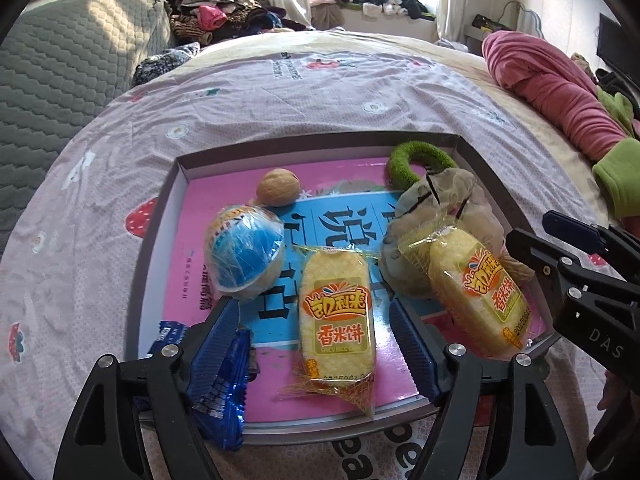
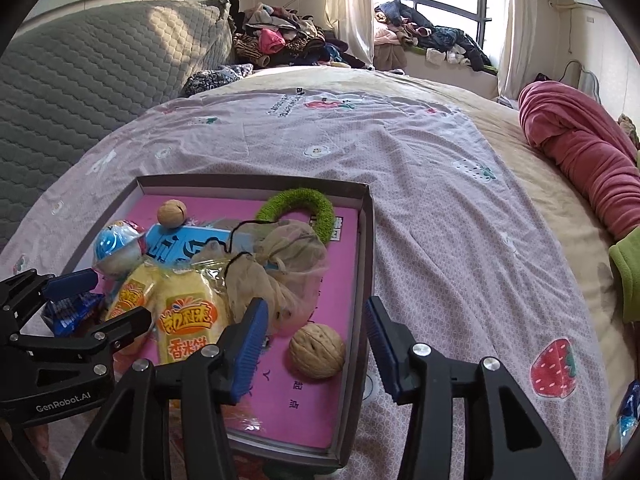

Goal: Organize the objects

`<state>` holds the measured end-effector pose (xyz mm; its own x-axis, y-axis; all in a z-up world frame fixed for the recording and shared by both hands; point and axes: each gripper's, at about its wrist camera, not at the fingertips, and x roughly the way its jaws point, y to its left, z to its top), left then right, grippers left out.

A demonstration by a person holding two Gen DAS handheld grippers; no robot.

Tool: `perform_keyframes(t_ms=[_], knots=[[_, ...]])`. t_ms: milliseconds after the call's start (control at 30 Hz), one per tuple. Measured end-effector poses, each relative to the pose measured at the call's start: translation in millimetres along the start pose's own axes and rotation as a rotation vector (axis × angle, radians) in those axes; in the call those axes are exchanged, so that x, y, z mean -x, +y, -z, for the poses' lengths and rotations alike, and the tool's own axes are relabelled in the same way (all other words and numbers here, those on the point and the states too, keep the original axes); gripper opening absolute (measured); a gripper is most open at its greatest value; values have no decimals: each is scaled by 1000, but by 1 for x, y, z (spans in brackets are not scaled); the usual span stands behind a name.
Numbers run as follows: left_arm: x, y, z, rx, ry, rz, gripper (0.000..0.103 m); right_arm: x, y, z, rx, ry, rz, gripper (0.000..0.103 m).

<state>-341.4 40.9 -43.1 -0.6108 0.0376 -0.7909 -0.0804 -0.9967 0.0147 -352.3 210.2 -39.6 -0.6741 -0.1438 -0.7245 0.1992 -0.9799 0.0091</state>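
The left gripper (image 1: 316,344) was wide open around a light, crackly rice cake pack (image 1: 337,332) in the box (image 1: 160,216), best pinched gently across its middle, while the right gripper (image 2: 314,344) was open over a hard walnut (image 2: 317,350).

Left gripper (image 1: 316,344): jaws spread wide, nothing between the blue pads (image 1: 218,332), fingers pointing forward and tilted downward. Right gripper (image 2: 314,344): jaws likewise spread wide, pads (image 2: 248,344) bare, held low at a similar downward tilt. The two grippers sit side by side, near each other, not touching.
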Motion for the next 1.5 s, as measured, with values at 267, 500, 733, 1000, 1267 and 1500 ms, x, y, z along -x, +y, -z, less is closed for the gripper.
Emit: perform_keyframes(t_ms=[267, 500, 733, 1000, 1267, 1500], knots=[[17, 5, -4, 14, -43, -10, 83, 25, 1, -6, -22, -68, -9, 73], [31, 10, -7, 31, -76, 11, 84, 47, 7, -12, -28, -132, -6, 85], [49, 20, -12, 67, -126, 24, 84, 74, 17, -18, -32, -209, -14, 98], [85, 34, -11, 122, -189, 23, 84, 114, 34, -19, -14, -266, -4, 102], [133, 33, 6, 109, -226, -27, 85, 149, 42, -6, -17, -279, -3, 102], [171, 36, 23, 106, -221, -73, 103, 188, 46, -6, -24, -303, -1, 102]])
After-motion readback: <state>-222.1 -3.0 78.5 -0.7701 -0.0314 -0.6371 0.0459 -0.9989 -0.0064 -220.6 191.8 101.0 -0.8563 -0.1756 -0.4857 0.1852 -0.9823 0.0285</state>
